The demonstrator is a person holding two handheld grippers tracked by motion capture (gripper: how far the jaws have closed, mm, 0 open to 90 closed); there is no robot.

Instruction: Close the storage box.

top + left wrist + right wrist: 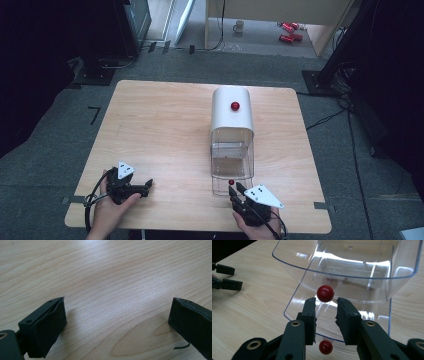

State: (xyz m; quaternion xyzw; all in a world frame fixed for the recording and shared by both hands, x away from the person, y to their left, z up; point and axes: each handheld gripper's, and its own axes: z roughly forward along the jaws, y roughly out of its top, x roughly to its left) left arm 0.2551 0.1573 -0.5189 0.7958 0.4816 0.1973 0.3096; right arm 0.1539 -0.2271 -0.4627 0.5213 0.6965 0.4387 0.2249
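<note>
You work in a lab or test room: a bare wooden table [165, 130] on grey carpet [55, 135], black stands [345, 50] around it, cables [325, 120] trailing, a mug [239, 26] on the floor.

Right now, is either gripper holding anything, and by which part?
Nothing is held. The left gripper stands open over bare table; the right gripper has its tips flanking the red knob of the clear drawer without visibly pressing it.

Left gripper [117, 322] fingers [47, 325] spread wide, low over bare wooden table [112, 272]; nothing between.
</note>
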